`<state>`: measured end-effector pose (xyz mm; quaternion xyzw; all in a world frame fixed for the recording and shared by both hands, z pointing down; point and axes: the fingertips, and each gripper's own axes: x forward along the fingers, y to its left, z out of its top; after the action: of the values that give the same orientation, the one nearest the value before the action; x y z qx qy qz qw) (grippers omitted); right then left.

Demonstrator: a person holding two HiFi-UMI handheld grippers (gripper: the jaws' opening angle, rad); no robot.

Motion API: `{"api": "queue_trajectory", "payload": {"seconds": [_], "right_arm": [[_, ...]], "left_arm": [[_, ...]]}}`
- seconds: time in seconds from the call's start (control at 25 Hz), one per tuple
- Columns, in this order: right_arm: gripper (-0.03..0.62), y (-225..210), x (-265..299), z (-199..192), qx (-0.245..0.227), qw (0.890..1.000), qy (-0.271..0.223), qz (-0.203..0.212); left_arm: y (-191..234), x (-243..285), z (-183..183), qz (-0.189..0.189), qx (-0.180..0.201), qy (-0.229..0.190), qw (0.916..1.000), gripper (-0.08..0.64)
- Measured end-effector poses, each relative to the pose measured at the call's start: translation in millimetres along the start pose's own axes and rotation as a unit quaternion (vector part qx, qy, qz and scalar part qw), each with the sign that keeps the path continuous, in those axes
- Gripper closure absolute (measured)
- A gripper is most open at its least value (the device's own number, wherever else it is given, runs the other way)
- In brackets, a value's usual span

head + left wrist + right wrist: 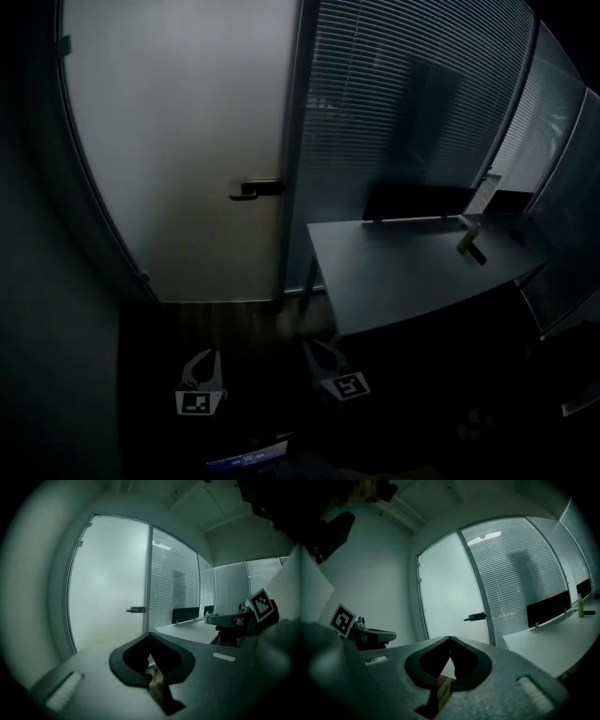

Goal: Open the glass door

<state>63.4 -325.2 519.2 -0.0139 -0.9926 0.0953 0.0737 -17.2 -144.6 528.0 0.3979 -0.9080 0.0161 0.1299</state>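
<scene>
- Glass door [178, 141]: frosted, appears shut, at 11 o'clock in the head view.
- Handle [258, 188]: set at the door's 3 o'clock edge, untouched.
- Left gripper [202, 361] and right gripper [323, 352]: held low at 6 o'clock, well apart from the handle. Both have jaws pressed together with nothing held.
- Risk judged: the handle could be knocked or slipped off if the jaws are not spread first.
- Risk judged: the table [412, 262] corner near the door frame may be clipped in the dim light.

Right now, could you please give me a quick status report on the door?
Left gripper and right gripper shut, empty, low. Glass door closed, handle untouched. Desk stands right of it, not blocking.
</scene>
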Motion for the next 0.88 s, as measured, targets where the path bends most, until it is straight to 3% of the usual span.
{"api": "queue_trajectory", "payload": {"seconds": [0.44,0.88], "right_arm": [[0.591,-31,14,8,-0.003,1.000,-0.015,0.006],[0.591,-55,10,3,0.007,1.000,-0.017,-0.001]], "left_arm": [[-12,35,8,-0.002,0.016,-0.009,0.9998,0.557],[-17,54,25,-0.009,0.066,-0.020,0.9976,0.557]]}}
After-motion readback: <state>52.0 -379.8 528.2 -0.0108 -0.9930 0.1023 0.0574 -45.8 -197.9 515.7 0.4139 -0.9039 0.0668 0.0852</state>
